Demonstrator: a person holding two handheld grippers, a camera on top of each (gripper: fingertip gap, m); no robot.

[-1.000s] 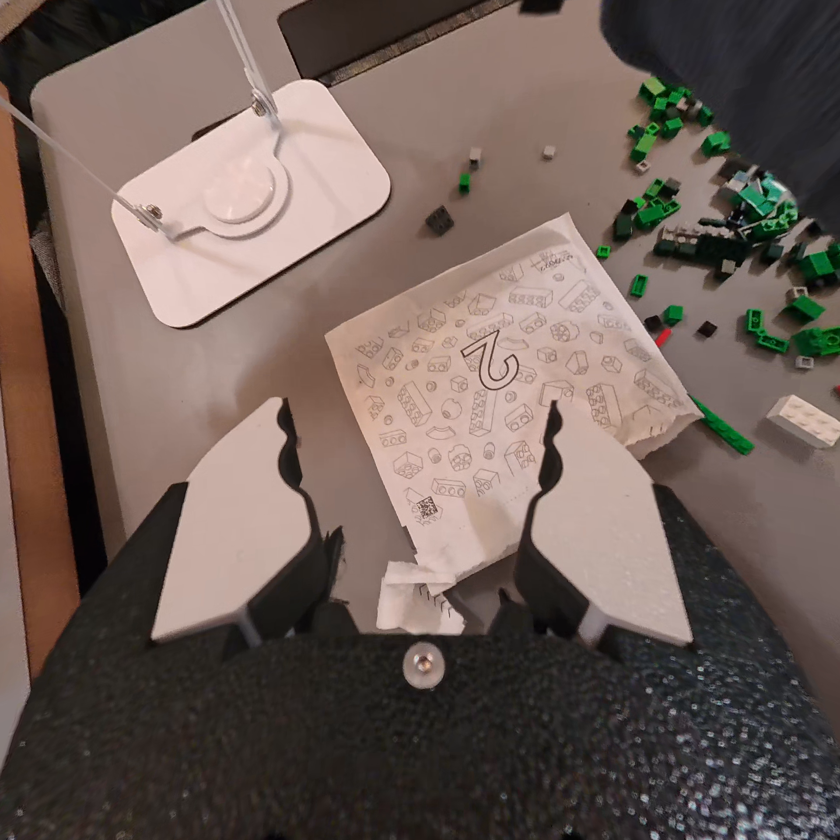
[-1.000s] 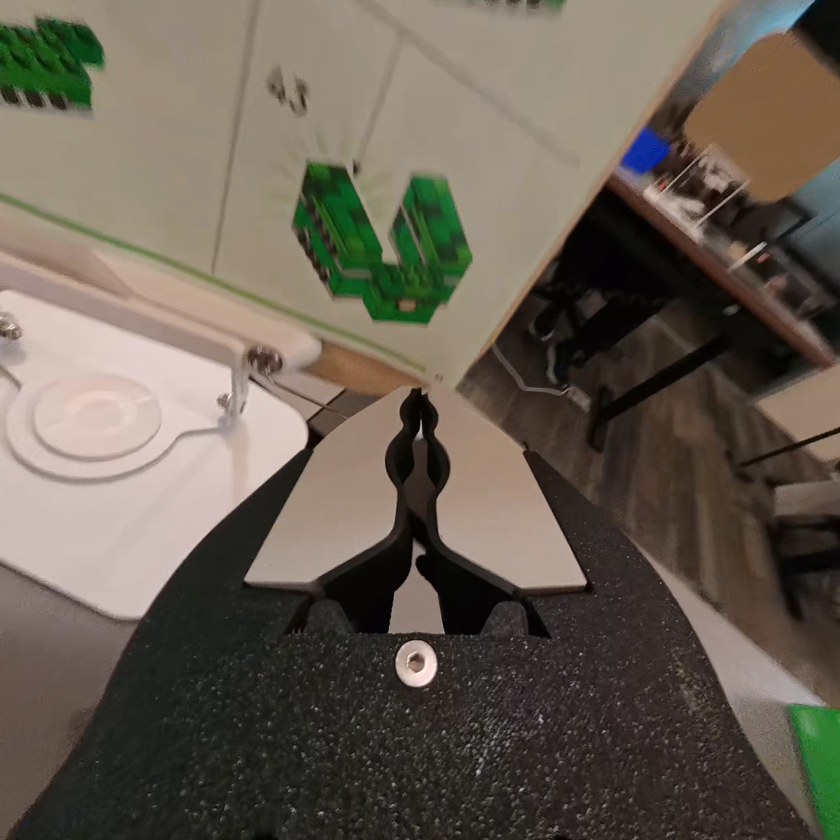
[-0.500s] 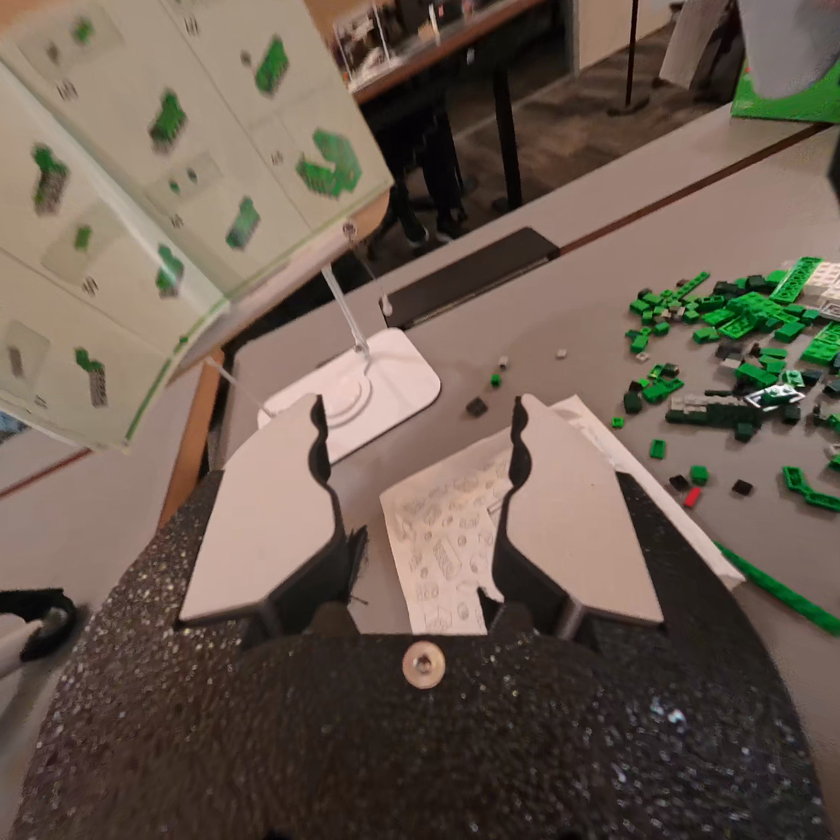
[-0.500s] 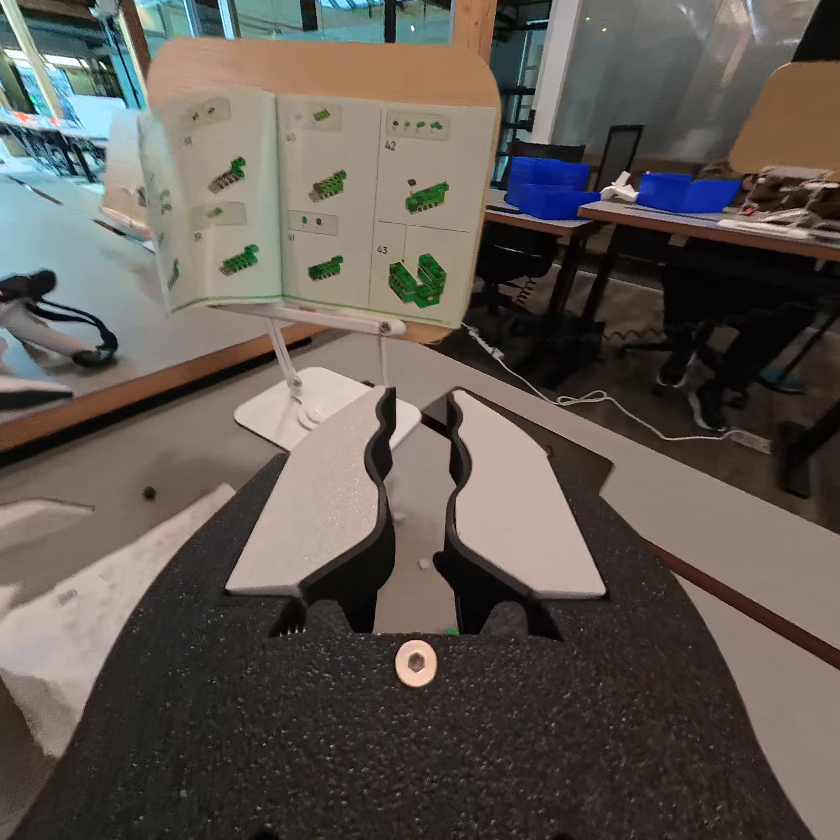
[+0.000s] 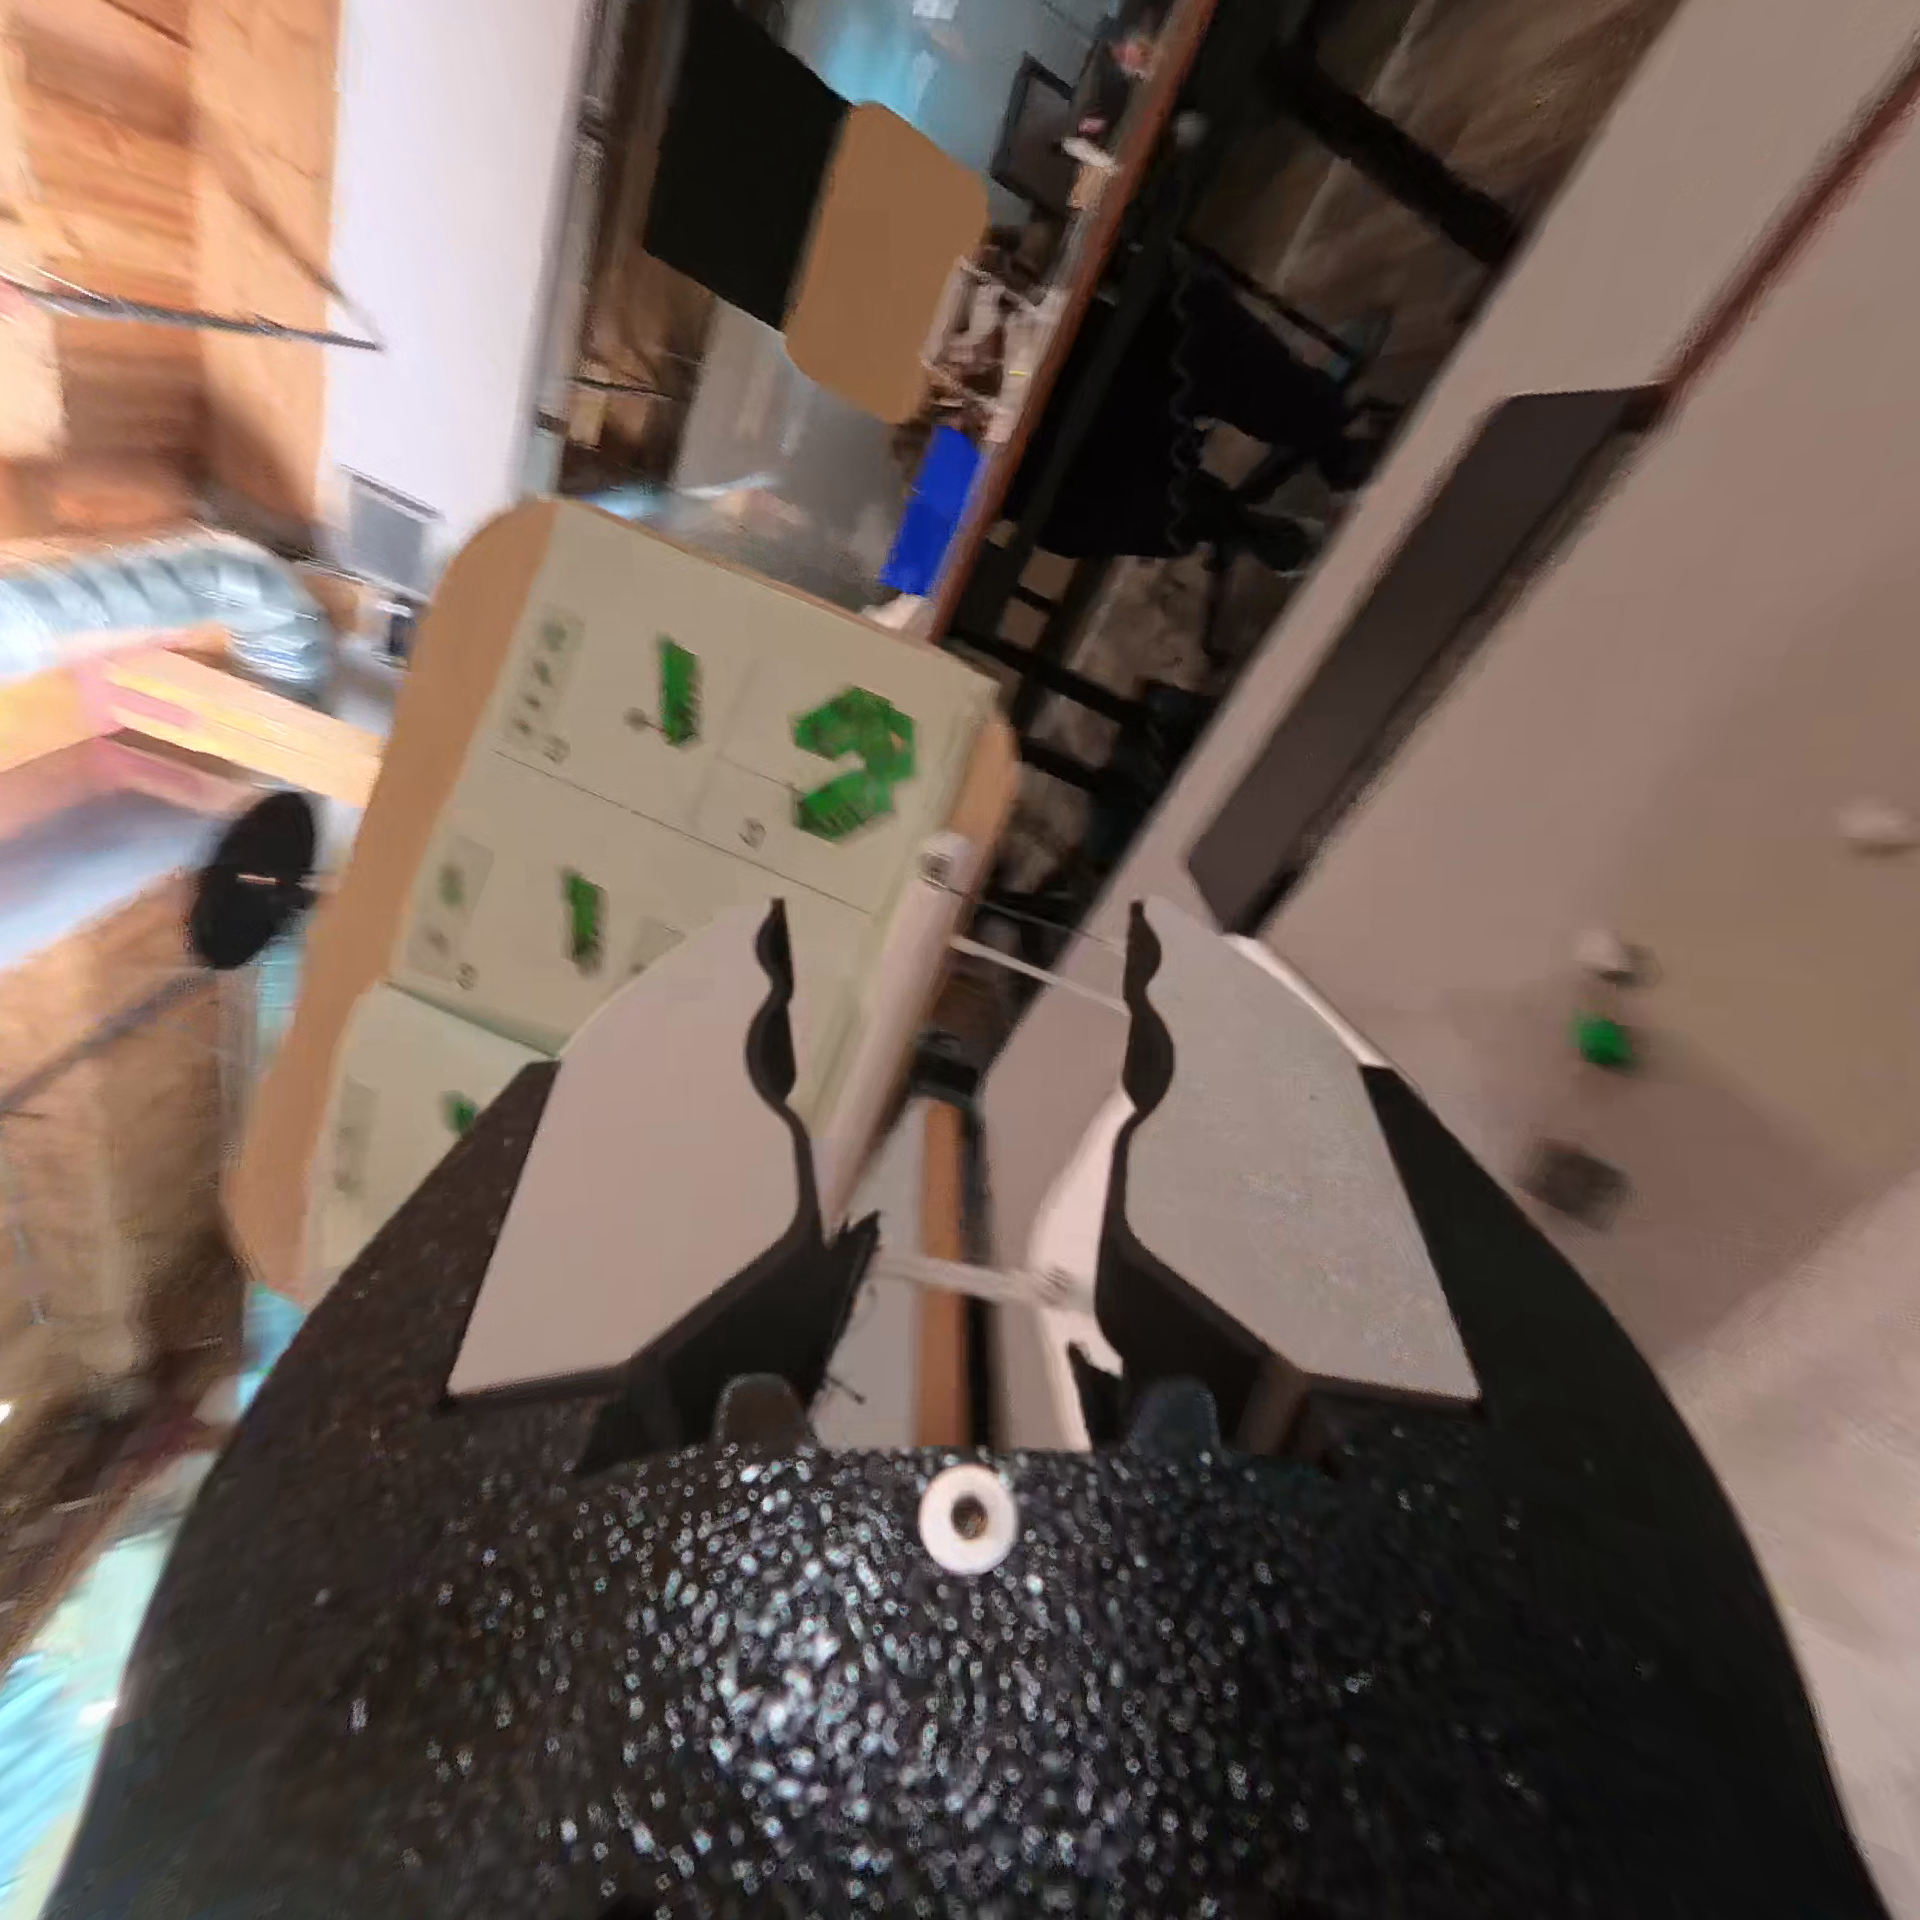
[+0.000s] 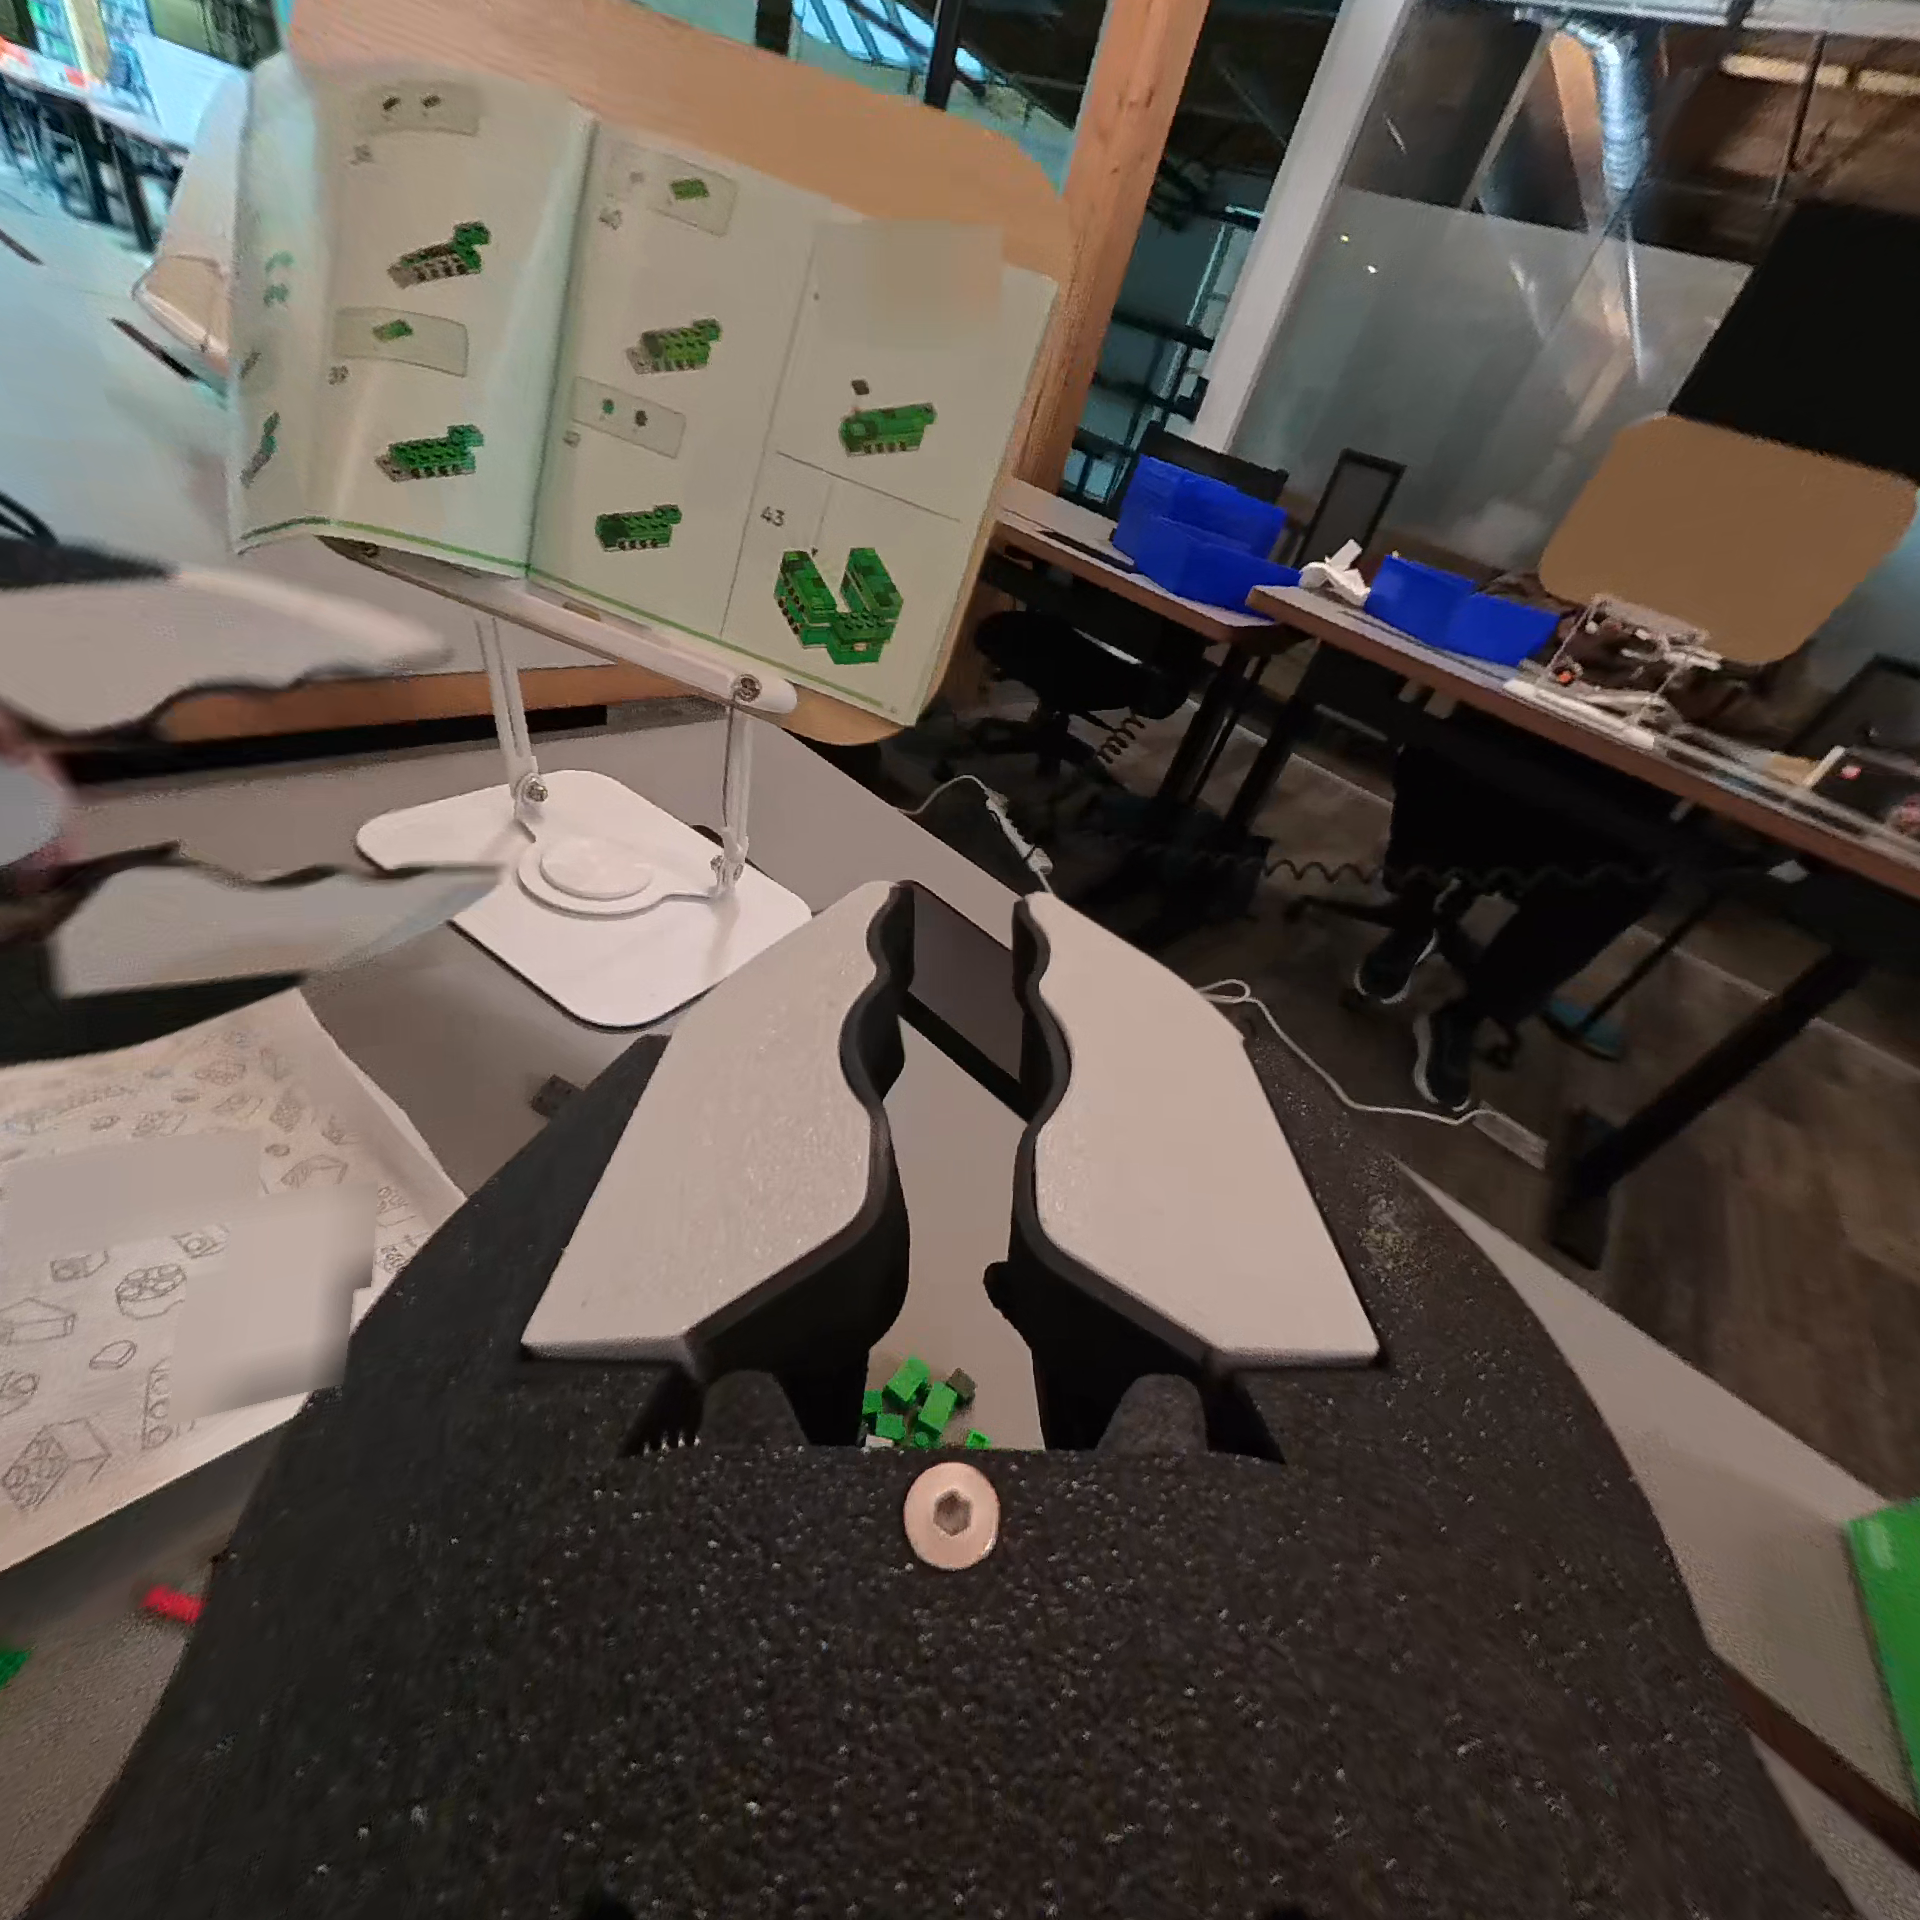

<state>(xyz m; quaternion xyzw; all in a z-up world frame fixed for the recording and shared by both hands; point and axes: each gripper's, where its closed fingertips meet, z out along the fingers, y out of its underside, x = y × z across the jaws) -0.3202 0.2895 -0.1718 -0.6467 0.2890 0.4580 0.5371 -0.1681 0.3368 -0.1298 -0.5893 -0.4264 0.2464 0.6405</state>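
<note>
An open instruction booklet [image 6: 623, 364] with pictures of green brick builds rests on a white stand [image 6: 623, 904] on the grey table [image 6: 457, 1029]. My right gripper [image 6: 958, 899] is open by a narrow gap and empty, held above the table and short of the stand. Small green bricks [image 6: 914, 1403] lie below it. My left gripper [image 5: 956, 914] is open wide and empty, rolled sideways, facing the booklet [image 5: 675, 790] and stand base [image 5: 1075, 1195]. It also shows at the left of the right wrist view [image 6: 468, 769], above a white printed paper bag [image 6: 156, 1195].
A black inset [image 6: 966, 987] sits in the table behind the stand. A red piece [image 6: 171, 1605] lies at the lower left, a green box [image 6: 1886, 1621] at the right edge. Loose bricks [image 5: 1600, 1039] lie on the table. Blue bins [image 6: 1247, 540] stand on far tables. The grippers' ends are close to 15 centimeters from one another.
My left gripper swung up from over the paper bag and rolled sideways toward the booklet. My right gripper, shut at the booklet's lower corner a second ago, opened slightly and drew back.
</note>
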